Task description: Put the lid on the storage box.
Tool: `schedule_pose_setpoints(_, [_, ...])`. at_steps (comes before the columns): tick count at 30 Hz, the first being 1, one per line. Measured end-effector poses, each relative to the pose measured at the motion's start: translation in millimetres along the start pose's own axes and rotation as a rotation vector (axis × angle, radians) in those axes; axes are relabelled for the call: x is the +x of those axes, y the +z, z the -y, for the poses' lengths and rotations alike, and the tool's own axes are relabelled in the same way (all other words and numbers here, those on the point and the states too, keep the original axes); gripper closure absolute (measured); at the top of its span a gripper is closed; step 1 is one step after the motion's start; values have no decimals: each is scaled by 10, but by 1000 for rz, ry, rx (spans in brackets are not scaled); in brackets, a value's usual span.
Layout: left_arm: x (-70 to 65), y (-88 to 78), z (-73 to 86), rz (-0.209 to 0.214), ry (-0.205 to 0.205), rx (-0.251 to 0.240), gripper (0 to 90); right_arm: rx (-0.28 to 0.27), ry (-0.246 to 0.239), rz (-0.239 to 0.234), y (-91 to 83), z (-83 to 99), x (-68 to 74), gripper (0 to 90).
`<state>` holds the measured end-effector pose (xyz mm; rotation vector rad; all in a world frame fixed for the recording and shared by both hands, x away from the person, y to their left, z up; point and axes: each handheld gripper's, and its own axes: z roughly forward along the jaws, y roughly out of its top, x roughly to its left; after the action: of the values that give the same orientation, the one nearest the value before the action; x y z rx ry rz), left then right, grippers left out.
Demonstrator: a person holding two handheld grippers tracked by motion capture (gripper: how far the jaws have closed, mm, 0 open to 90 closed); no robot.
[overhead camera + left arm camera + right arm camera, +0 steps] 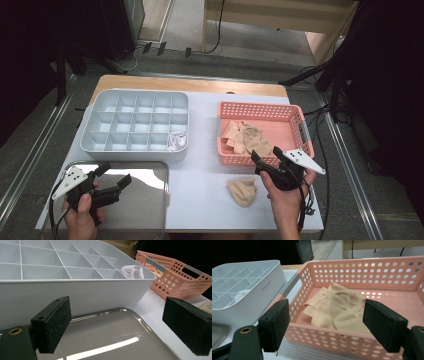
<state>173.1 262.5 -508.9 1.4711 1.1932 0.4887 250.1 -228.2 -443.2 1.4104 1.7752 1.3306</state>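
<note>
A pink perforated basket [260, 106] at the right holds a loose beige cloth [247, 137]. My right gripper [265, 153] hovers at the basket's near wall, open and empty. In the right gripper view, its jaws [329, 323] frame the beige cloth [337, 307] inside the basket [362, 267]. A rolled beige bundle [243, 192] lies on the white table just left of the right hand. My left gripper [116, 173] is open and empty over a steel tray [145, 200]. A white rolled cloth [177, 140] sits in the near right compartment of a grey divided box [100, 145].
In the left gripper view, my left gripper [120, 322] faces the grey box's wall [75, 292] above the tray [112, 335], with the white cloth [132, 271] and basket [175, 282] beyond. The box's other compartments look bare. Cables hang off the table's right edge.
</note>
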Motion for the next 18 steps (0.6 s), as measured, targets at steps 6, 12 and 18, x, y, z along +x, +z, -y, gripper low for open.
schedule_pose_setpoints(6, [4, 3, 0, -2, 3, 7, 86, 13, -7, 21, 119, -105, -33, 218])
schedule_pose_setpoints(12, [11, 3, -1, -2, 2, 2, 86, 30, -4, 39, 248, -187, -81, 218])
schedule_pose_setpoints(18, [17, -1, -3, -2, 0, 2, 86, 52, -1, 58, 383, -274, -133, 218])
